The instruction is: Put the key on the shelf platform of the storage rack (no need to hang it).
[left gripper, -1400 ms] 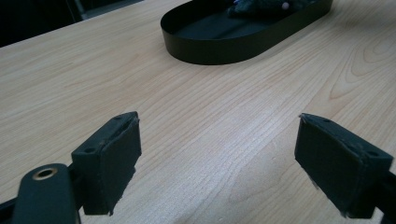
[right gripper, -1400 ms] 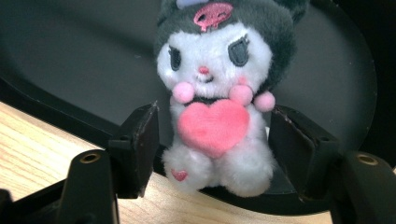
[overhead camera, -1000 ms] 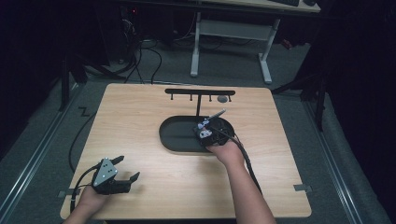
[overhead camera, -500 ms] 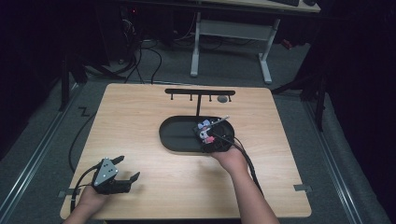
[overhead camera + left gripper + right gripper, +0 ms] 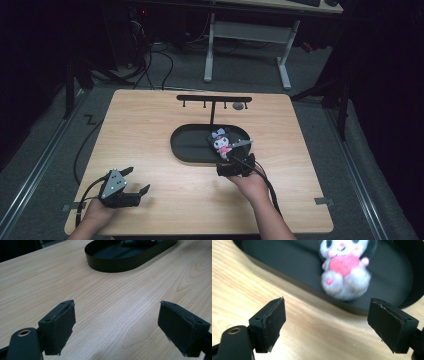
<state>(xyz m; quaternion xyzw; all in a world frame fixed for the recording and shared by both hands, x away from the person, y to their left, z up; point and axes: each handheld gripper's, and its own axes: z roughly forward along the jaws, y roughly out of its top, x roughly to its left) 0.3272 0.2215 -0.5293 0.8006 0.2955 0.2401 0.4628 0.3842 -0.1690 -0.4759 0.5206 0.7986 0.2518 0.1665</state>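
Right claw (image 5: 235,161), held in the right hand (image 5: 251,186), low over the desk (image 5: 150,130), just beside the near rim of the black tray (image 5: 187,150). Forearm up from the bottom edge, slanted a bit to the left, claw aimed away at the tray. Jaws spread wide, just been opening, nothing between them but bare wood. In the right gripper view, right claw (image 5: 327,325) stopped short of the tray wall (image 5: 287,272), with the toy right ahead.

Left claw (image 5: 137,182), held in the left hand (image 5: 95,212), near the front left corner of the desk, well apart from the tray. Pointed to the right and a little away. Jaws spread wide too, pinching nothing. In the left gripper view, left claw (image 5: 116,322) low over the wood, tray (image 5: 117,262) far ahead.

Little plush toy (image 5: 221,141), white with a dark hood and a pink heart, inside the tray, at its right end. In the right gripper view, toy (image 5: 345,272) a bit blurry, face up, head toward the far side, feet toward the right claw. Long way of the toy from near to far, across the tray's long way, tipped a little to the left at the head. Not touching either claw.

Black rack with small pegs (image 5: 214,100) behind the tray.
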